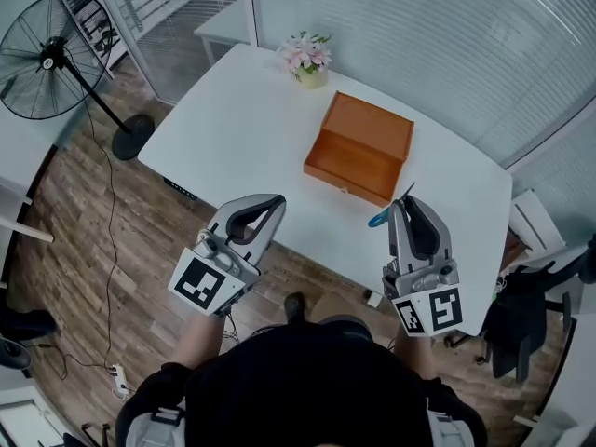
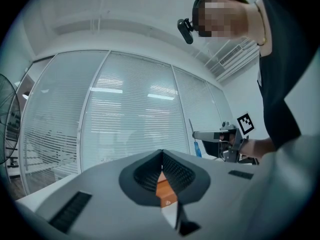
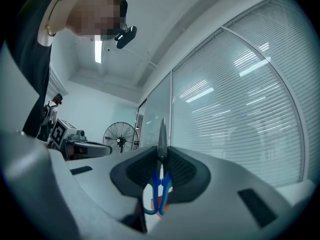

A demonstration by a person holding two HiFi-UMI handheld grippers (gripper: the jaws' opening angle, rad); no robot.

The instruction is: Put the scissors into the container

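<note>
Right tool [image 1: 402, 202] grips blue-handled scissors [image 3: 159, 184] near the open wooden container [image 1: 359, 147]; left tool [image 1: 277, 199] is closed on nothing; a flowerpot [image 1: 308, 60] stands beyond on the counter [image 1: 233, 128].

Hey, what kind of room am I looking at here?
Most likely an office or meeting room. It has glass partition walls with slatted blinds, a large white table on a wood-look floor, and a black pedestal fan standing off to the side.
</note>
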